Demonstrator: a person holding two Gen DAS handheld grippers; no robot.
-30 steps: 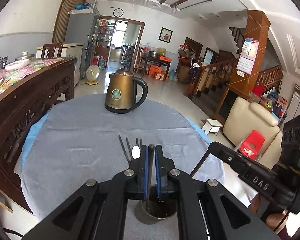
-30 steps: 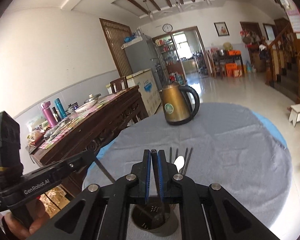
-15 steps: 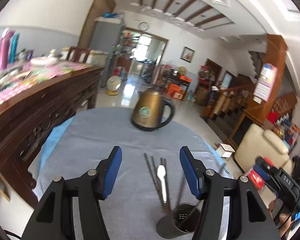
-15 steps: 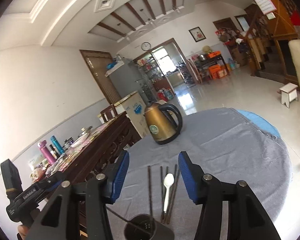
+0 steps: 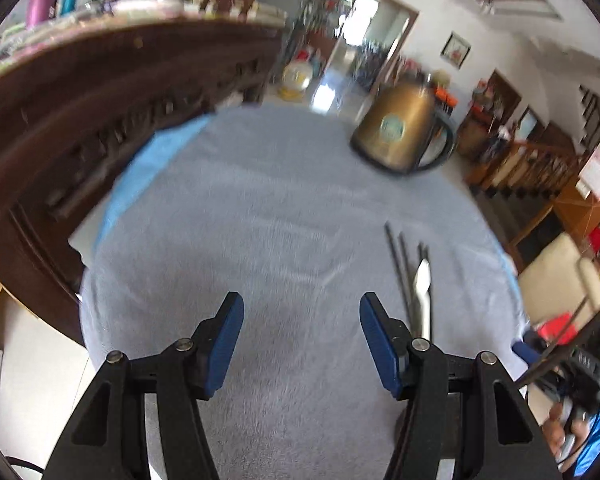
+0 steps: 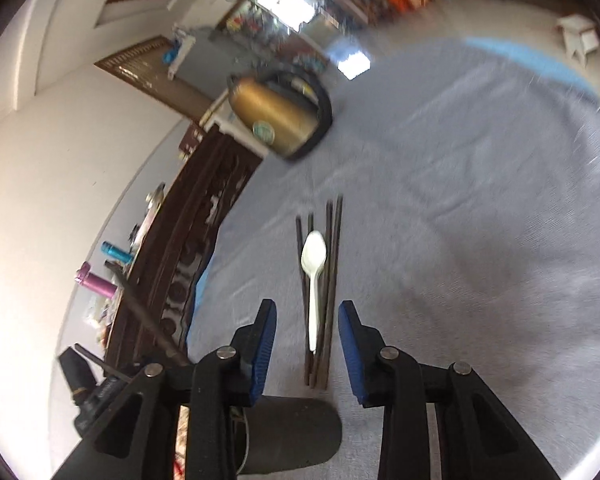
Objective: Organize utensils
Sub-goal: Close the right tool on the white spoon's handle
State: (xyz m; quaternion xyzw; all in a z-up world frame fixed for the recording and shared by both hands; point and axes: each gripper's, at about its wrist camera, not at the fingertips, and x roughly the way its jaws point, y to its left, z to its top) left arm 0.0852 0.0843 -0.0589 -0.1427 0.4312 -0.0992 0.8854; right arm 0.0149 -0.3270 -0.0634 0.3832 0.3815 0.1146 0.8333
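Surface: round table [image 5: 260, 240] under a grey, napped cloth, faintly creased; it fills the centre of both views. A light blue underlayer [image 5: 152, 168] shows along its rim, at mid-left in the left wrist view and upper right in the right wrist view.

Room: a dark carved wooden sideboard [image 5: 100, 92] curves across the upper left of the left wrist view, its top cluttered, with pink and teal bottles [image 6: 100, 272] at one end. White walls, beamed ceiling, a bright doorway with a round clock above it, glossy pale floor. Stair railing at the right edge of the left wrist view. Both views are motion-blurred.

Objects: a bronze-coloured metal kettle [image 5: 400, 132] with a black loop handle and round green badge stands on the cloth, upper right of centre in the left wrist view. Four thin dark chopsticks [image 6: 332, 280] lie roughly parallel on the cloth, with a white plastic spoon [image 6: 314, 276] among them, bowl pointing away. A dark cylindrical holder [image 6: 292, 432] sits at the bottom centre of the right wrist view, just below the utensil ends.

Left gripper [image 5: 302, 336]: blue-padded jaws wide apart over bare cloth, nothing between; utensils lie just right of its right finger.

Right gripper [image 6: 307, 344]: jaws apart and just been closing; the utensil handles lie between them, pads not touching.
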